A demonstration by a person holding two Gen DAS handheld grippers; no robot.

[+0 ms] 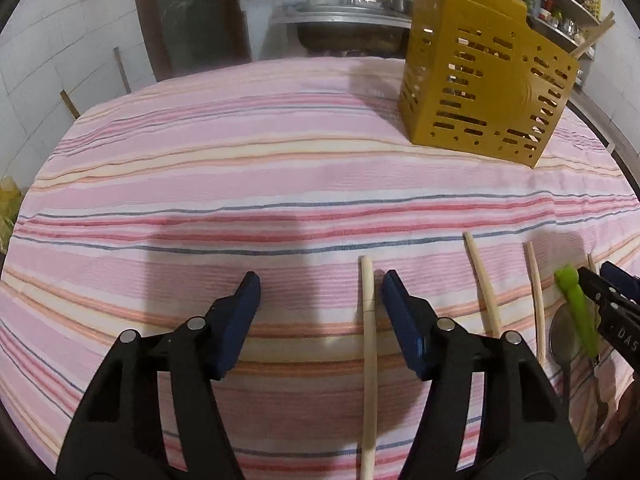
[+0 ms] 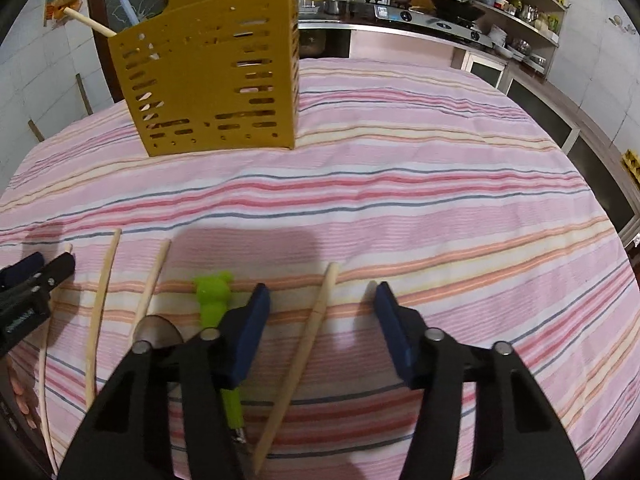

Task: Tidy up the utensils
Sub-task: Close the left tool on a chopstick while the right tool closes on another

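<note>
Left wrist view: the left gripper (image 1: pixel 320 292) is hovering over a pink striped tablecloth (image 1: pixel 240 184), its jaws spread with a pale wooden chopstick (image 1: pixel 368 360) lying between them, just beside the right-hand pad and unpinched. Further right, two more chopsticks and a green-handled utensil (image 1: pixel 576 304) are lying side by side on the cloth. A yellow slotted utensil holder (image 1: pixel 480 80) is standing upright at the far side, already holding chopsticks. Right wrist view: the right gripper (image 2: pixel 320 304) is likewise standing spread, straddling another chopstick (image 2: pixel 308 344) without gripping it.
</note>
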